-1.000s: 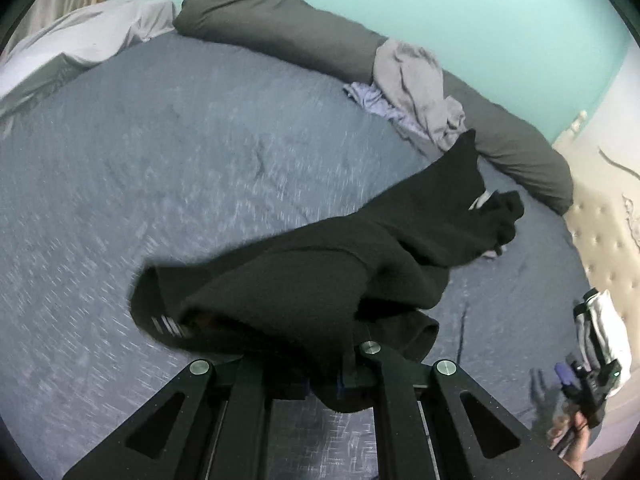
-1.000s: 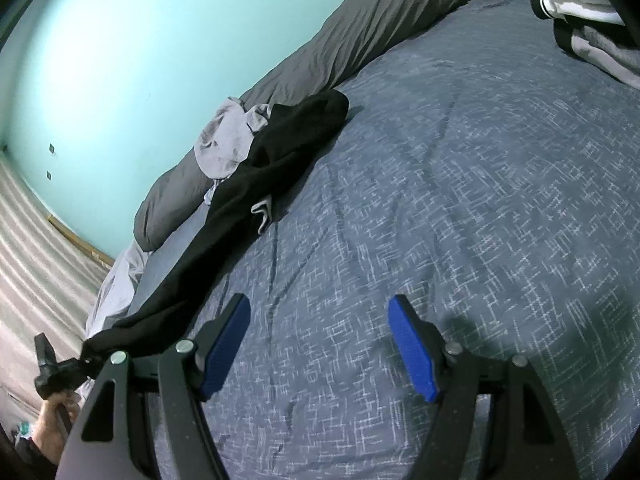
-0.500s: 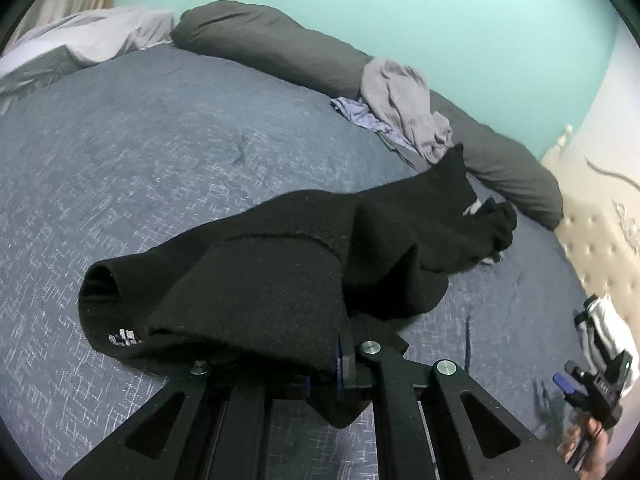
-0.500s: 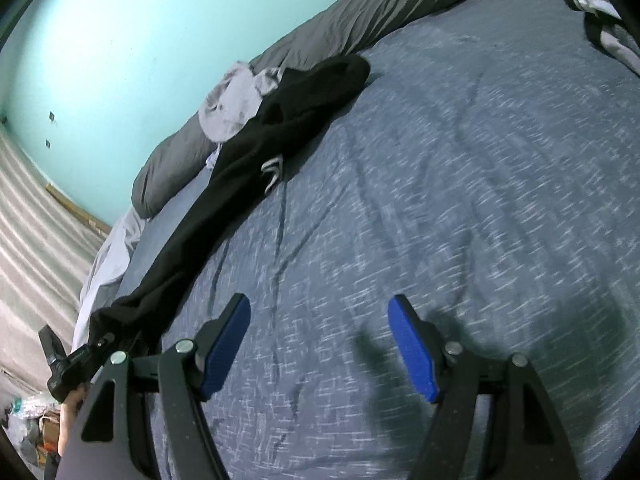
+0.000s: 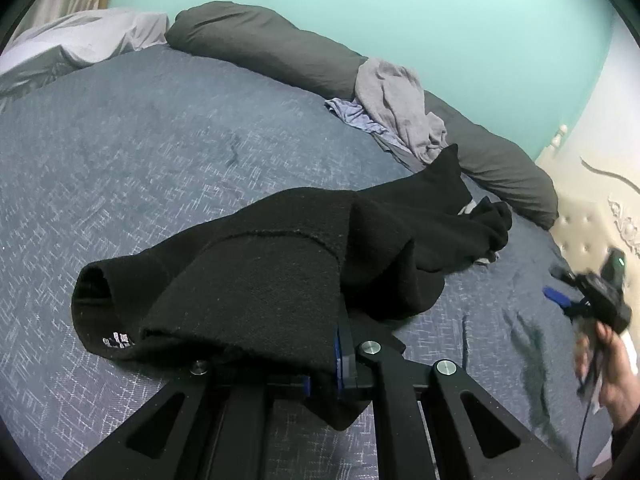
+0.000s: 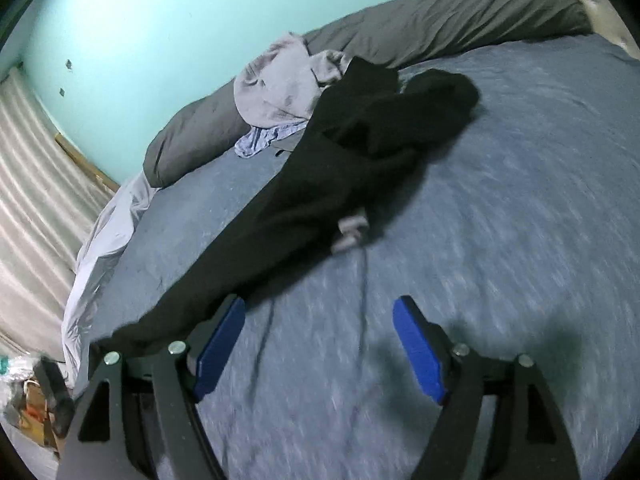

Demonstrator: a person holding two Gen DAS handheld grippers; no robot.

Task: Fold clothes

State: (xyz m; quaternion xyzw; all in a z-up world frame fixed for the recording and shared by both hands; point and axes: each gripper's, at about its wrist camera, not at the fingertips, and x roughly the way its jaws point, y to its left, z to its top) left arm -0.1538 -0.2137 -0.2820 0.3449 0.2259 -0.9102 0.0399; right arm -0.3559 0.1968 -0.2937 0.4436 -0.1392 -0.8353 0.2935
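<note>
black garment pinched at one end, stretched across the bed

the left gripper [image 5: 340, 354] is sitting at the bottom centre of its own view, its jaws clamped tight on a thick fold of the black garment [image 5: 280, 276], which is draping over the blue pads and hiding most of them. from there the garment is running up and to the right across the blue bedspread [image 5: 140, 168], ending in a rumpled heap near the grey clothes [image 5: 394, 108] lying against the long dark pillow [image 5: 272, 48]. the right gripper [image 6: 320, 344] is hanging over bare bedspread in the lower middle of its view, jaws opening, nothing between the blue pads; the garment's near end is passing just behind its left finger. a hand [image 5: 612, 368] is showing at the right edge of the left view.
</note>
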